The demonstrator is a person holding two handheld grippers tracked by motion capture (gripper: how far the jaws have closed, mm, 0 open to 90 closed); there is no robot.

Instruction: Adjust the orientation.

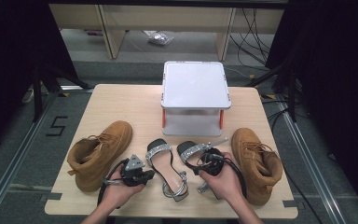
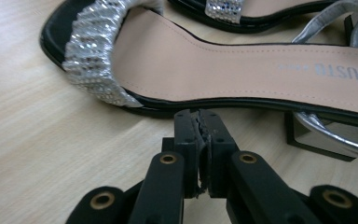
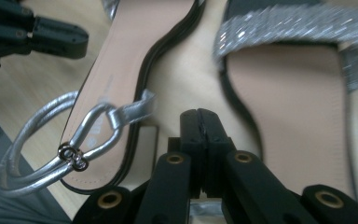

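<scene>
Left gripper (image 2: 200,122) & right gripper (image 3: 200,122) both had jaws pinched together, empty. Each hovered beside a black-soled sandal w/ silver rhinestone strap (image 1: 166,164) at the wooden table's (image 1: 121,98) front edge, likely lining up a grab; its twin (image 1: 193,151) lay just beside it.

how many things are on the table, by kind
tan boots: 2, left boot, right boot
black sandals with sparkly silver straps: 2, left sandal, right sandal
white lidded box: 1, white box
total: 5

Not counted: the left claw and right claw, both with jaws closed on nothing.
</scene>
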